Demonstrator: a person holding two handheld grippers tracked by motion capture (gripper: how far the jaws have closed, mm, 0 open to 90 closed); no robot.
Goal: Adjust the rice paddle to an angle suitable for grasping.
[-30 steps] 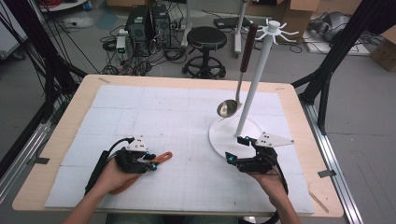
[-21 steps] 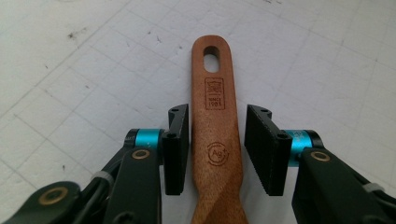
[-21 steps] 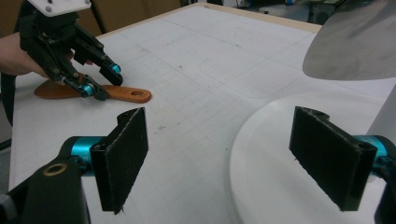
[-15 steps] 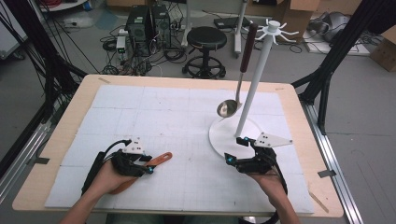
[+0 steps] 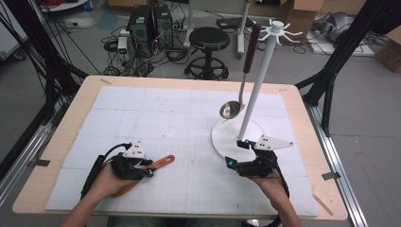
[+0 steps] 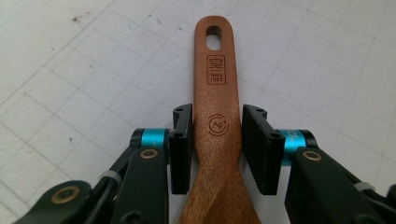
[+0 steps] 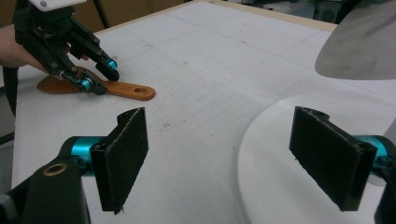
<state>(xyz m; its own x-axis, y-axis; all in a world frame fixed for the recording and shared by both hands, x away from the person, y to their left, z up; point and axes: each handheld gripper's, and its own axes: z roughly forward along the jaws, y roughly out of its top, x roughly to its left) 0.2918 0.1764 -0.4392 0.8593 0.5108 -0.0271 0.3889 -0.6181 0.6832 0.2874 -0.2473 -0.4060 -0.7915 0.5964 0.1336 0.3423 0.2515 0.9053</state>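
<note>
Wooden spatula (image 6: 217, 135) lies flat, near left on the mat; the left gripper (image 6: 217, 140) straddles its handle, jaws not quite clamped. Grasping step, I'd say — next: squeeze, lift. Right gripper (image 7: 233, 158) waits, spread wide, by the rack base (image 5: 227, 137).

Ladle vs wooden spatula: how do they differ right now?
The ladle hangs upright from the white rack, free of both grippers; the wooden spatula lies flat on the table mat between the left gripper jaws. The ladle has a shiny metal bowl and dark handle; the spatula is orange-brown wood throughout. The spatula handle shows a hanging hole.
</note>
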